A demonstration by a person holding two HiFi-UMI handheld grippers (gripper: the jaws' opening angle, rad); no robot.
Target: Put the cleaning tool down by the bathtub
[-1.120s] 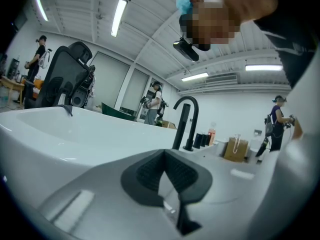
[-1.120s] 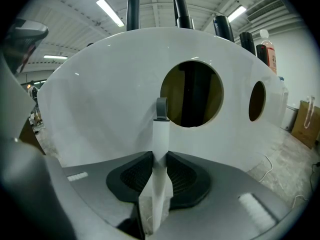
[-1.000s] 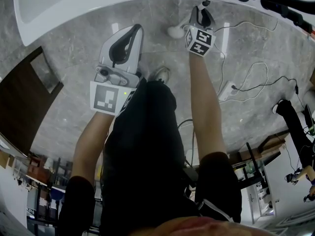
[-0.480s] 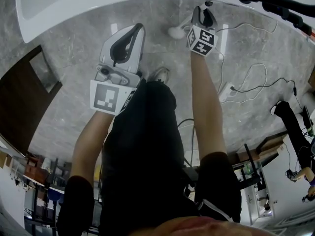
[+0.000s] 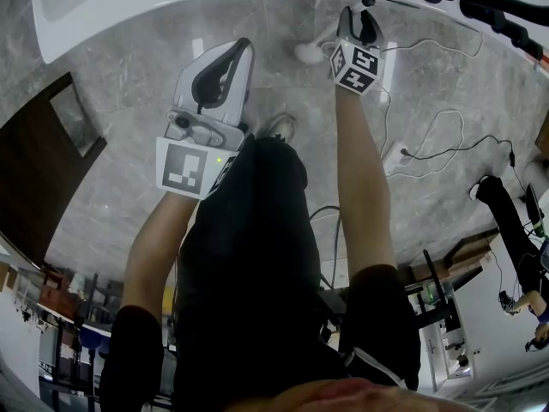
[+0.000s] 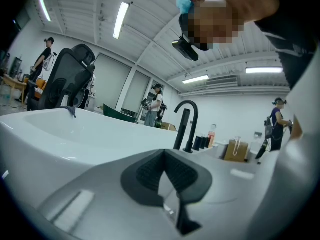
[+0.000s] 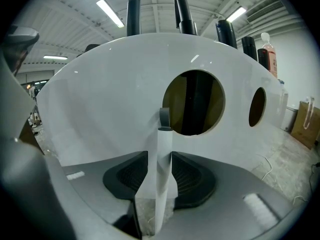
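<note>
The cleaning tool has a white handle [image 7: 161, 179] with a grey loop [image 7: 164, 118] at its end. Its pale head [image 5: 306, 54] rests on the marble floor by the white bathtub [image 5: 171, 7]. My right gripper [image 5: 358, 26] is low beside the tub. Its jaws are opening, and the handle still stands upright between the dark pads [image 7: 192, 176] of the right gripper [image 7: 160, 159]. The tub wall [image 7: 110, 99] fills the right gripper view. My left gripper [image 5: 225, 63] hovers over the floor to the left. In its own view the left gripper [image 6: 165, 171] has its jaws together on nothing.
Two round holes [image 7: 194, 101] open in the tub wall. A black faucet [image 6: 186, 121] stands on the rim. White cables and a power strip [image 5: 396, 157] lie on the floor at right. A dark brown panel [image 5: 39, 178] lies at left. Several people stand in the background.
My right gripper has shifted a little farther toward the tub with the tool's head staying on the floor. The left gripper has hardly moved.
</note>
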